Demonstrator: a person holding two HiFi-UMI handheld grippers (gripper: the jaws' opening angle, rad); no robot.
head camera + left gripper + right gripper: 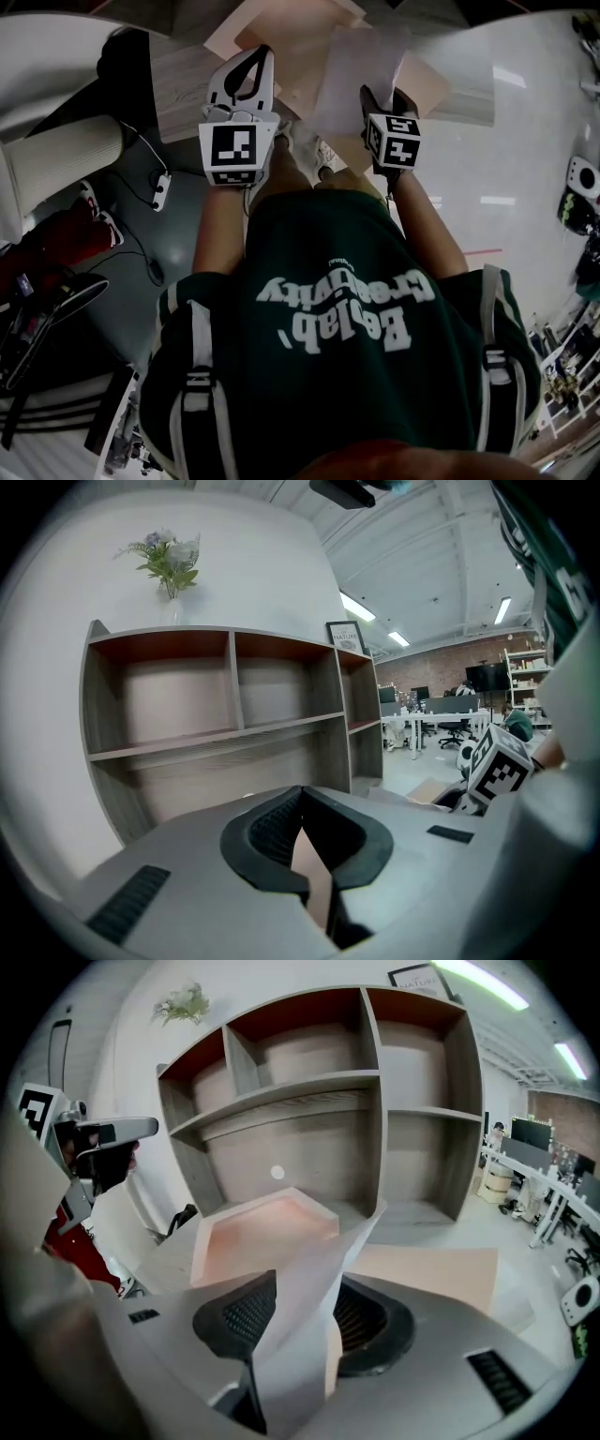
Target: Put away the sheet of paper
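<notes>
The right hand-held gripper (305, 1321) is holding its jaws apart, with the sheet of paper (323, 1260) standing loose between them at lower centre. The left hand-held gripper (302, 803) is showing its jaws together.

Sheet of paper (305, 1335): one. Shallow pink tray (262, 1227): one. Flat pink board (431, 1274): one. Open wooden shelf unit (412, 1072): one. Vase of flowers (171, 569): one. Framed picture (346, 637): one. Left claw (301, 794) and right claw (305, 1283): two.

flowers (169, 560) atop shelf unit (216, 735) | framed picture (347, 637) beside | power strip (160, 191) on floor (173, 253)
</notes>
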